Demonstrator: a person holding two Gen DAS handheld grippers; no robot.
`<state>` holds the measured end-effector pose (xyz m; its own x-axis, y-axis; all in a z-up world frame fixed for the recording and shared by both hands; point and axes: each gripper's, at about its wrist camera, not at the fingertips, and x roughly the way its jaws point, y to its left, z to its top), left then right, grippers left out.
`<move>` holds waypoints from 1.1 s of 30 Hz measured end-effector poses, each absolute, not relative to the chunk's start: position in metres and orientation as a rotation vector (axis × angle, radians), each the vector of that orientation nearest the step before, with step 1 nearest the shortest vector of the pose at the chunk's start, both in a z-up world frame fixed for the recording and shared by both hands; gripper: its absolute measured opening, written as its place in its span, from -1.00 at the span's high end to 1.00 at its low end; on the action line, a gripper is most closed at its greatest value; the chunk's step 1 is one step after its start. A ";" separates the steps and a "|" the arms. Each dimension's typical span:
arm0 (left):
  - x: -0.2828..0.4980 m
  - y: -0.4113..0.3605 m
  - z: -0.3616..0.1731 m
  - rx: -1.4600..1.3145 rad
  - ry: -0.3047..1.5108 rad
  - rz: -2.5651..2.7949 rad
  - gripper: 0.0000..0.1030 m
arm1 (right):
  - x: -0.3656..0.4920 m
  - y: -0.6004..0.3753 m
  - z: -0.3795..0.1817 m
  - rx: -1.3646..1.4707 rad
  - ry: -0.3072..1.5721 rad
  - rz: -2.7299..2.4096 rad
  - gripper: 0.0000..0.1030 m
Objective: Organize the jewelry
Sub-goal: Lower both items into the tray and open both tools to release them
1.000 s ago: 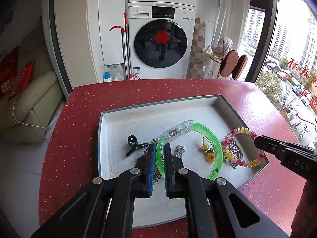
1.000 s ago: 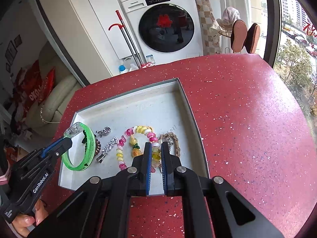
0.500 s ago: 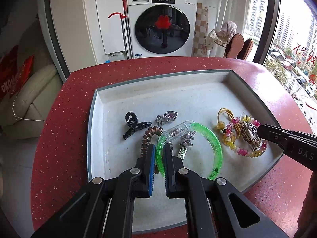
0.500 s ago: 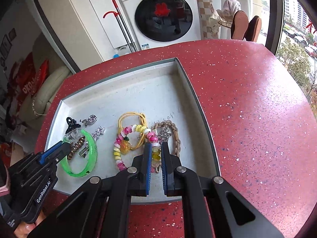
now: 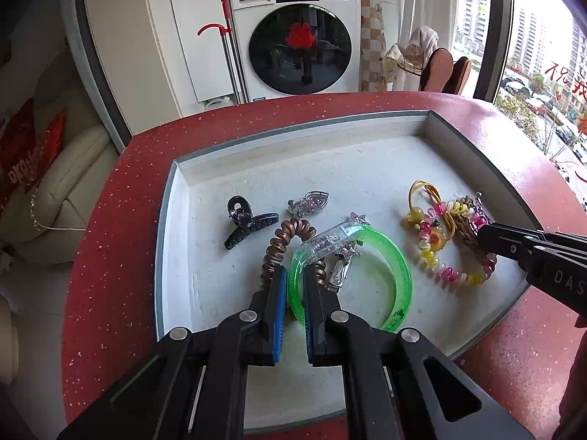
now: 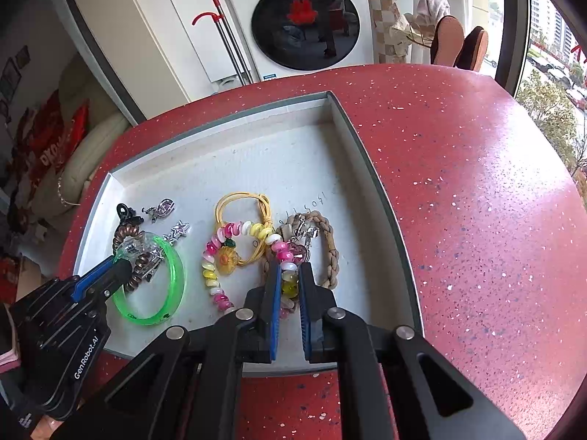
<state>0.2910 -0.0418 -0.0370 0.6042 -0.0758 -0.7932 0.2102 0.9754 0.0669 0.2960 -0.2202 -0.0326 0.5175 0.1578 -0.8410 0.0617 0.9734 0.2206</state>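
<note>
A grey tray [image 5: 176, 198] [image 6: 370, 168] on the red table holds the jewelry. My left gripper [image 5: 293, 275] [image 6: 121, 267] is shut on a green bangle [image 5: 396, 256] [image 6: 176, 275] with a clear clasp, low over the tray floor. My right gripper [image 6: 288, 271] [image 5: 480, 233] is shut on a pink-yellow-white coil bracelet [image 6: 212, 275] [image 5: 433, 256], low over the tray's right side. Under the bangle lie a brown coil hair tie [image 5: 279, 242] and a silver star clip [image 5: 343, 267]. A braided tan bracelet [image 6: 330, 245] and a yellow cord tie [image 6: 242, 198] lie by the coil bracelet.
A black claw clip [image 5: 245, 223] and a silver heart clip [image 5: 312, 200] lie in the tray's left middle. The tray's far half shows bare floor. The red table [image 6: 477, 201] extends to the right. A washing machine [image 5: 301, 36] stands behind.
Both grippers have come down toward the tray floor with their bracelets still held. More of the jewelry in the tray has come into view.
</note>
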 end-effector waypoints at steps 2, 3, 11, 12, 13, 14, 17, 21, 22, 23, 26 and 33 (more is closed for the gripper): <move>0.291 -0.042 -0.036 0.156 0.909 -0.164 0.49 | 0.295 -0.221 -0.032 0.237 1.028 0.065 0.78; 0.290 -0.042 -0.036 0.155 0.908 -0.161 0.49 | 0.294 -0.221 -0.031 0.239 1.027 0.069 0.76; 0.285 -0.040 -0.029 0.144 0.882 -0.175 0.49 | 0.283 -0.224 -0.019 0.266 0.990 0.087 0.16; 0.285 -0.040 -0.027 0.142 0.877 -0.180 0.49 | 0.283 -0.225 -0.018 0.269 0.987 0.087 0.16; 0.284 -0.041 -0.026 0.141 0.872 -0.183 0.49 | 0.281 -0.225 -0.016 0.271 0.983 0.087 0.16; 0.284 -0.041 -0.025 0.142 0.869 -0.184 0.49 | 0.281 -0.225 -0.014 0.271 0.980 0.086 0.16; 0.284 -0.042 -0.021 0.144 0.857 -0.181 0.49 | 0.280 -0.225 -0.010 0.265 0.973 0.084 0.16; 0.281 -0.042 -0.017 0.138 0.851 -0.189 0.49 | 0.278 -0.227 -0.007 0.268 0.972 0.082 0.16; 0.281 -0.042 -0.016 0.142 0.846 -0.185 0.49 | 0.277 -0.227 -0.006 0.268 0.972 0.081 0.16; 0.280 -0.041 -0.015 0.146 0.841 -0.182 0.49 | 0.276 -0.228 -0.006 0.267 0.972 0.080 0.16; 0.279 -0.041 -0.012 0.156 0.829 -0.174 0.49 | 0.274 -0.229 -0.005 0.267 0.971 0.081 0.16; 0.279 -0.038 -0.009 0.168 0.816 -0.150 0.48 | 0.274 -0.229 -0.002 0.267 0.968 0.084 0.16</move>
